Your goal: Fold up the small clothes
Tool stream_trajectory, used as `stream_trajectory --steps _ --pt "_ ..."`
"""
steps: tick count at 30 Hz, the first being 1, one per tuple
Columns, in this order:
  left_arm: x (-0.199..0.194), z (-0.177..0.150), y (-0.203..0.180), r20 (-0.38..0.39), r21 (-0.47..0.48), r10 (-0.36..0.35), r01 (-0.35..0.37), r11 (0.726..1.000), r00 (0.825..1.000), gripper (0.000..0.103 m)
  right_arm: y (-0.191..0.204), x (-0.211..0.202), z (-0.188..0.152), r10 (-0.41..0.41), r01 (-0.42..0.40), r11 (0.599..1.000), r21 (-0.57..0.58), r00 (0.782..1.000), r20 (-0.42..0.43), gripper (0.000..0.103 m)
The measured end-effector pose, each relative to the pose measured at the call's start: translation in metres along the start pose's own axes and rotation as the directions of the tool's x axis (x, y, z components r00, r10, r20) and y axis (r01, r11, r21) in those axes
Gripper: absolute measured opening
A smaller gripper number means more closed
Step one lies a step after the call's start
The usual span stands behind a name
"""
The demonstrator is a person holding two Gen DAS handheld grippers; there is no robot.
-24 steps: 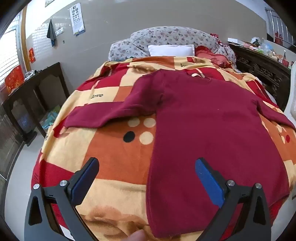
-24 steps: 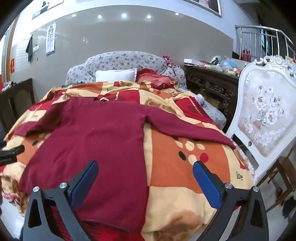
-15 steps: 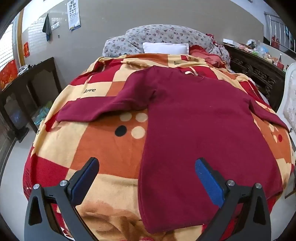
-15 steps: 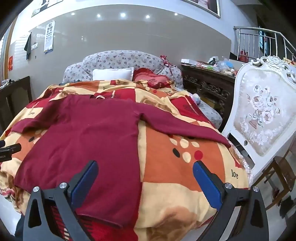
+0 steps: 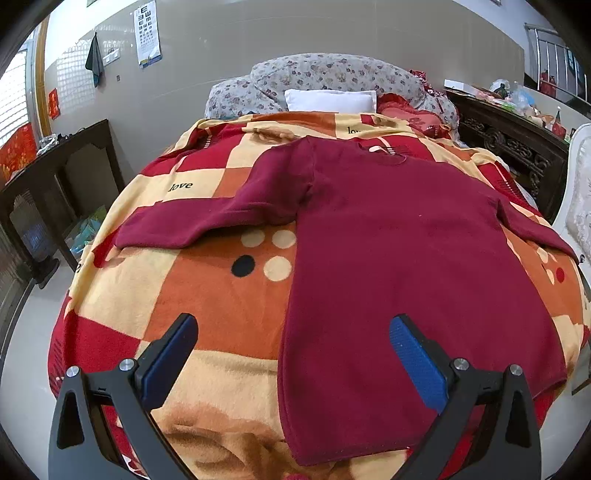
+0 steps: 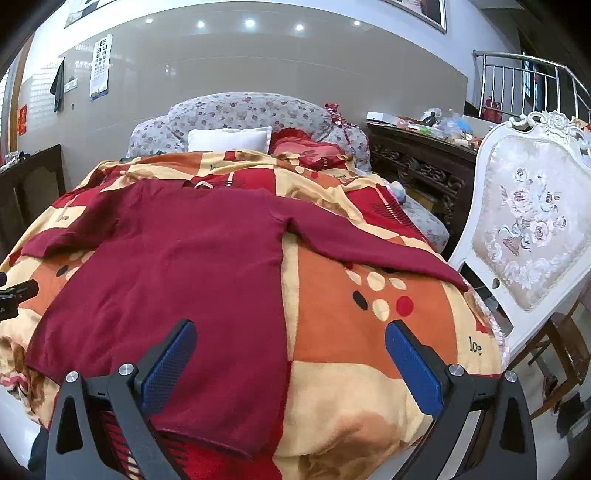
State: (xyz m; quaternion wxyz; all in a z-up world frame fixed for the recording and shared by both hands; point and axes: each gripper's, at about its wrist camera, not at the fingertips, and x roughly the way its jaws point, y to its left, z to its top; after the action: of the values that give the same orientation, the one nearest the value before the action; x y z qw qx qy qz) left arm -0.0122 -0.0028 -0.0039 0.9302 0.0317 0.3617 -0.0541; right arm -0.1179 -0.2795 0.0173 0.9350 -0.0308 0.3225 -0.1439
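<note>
So the left gripper (image 5: 291, 354) is spread wide with nothing in it, over the near hem of the maroon sweater (image 5: 399, 266), which lies flat on the checkered blanket (image 5: 229, 295), sleeves out. Right gripper (image 6: 290, 356) is spread wide too, over the sweater's hem.

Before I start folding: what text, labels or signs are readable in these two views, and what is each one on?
"love": printed on the checked blanket, on a cream square left of the dark red sweater; it shows again, partly cut off, near the white pillow.
"E": top letter of the eye chart on the wall; its lower rows are too small to read.
Red paper signs by the window: characters too blurred to read.
</note>
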Motion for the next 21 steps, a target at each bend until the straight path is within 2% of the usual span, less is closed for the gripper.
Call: stream_trajectory --steps 13,21 --pt "-0.001 -0.001 -0.005 0.009 0.017 -0.003 0.002 1.0 1.0 0.103 -0.001 0.001 0.003 0.0 0.0 1.0 0.002 1.0 -0.002 0.103" --pt "0.013 -0.004 0.003 -0.019 0.002 -0.007 0.008 1.0 1.0 0.103 0.003 0.008 0.006 0.002 -0.002 1.0 0.001 1.0 -0.02 0.103"
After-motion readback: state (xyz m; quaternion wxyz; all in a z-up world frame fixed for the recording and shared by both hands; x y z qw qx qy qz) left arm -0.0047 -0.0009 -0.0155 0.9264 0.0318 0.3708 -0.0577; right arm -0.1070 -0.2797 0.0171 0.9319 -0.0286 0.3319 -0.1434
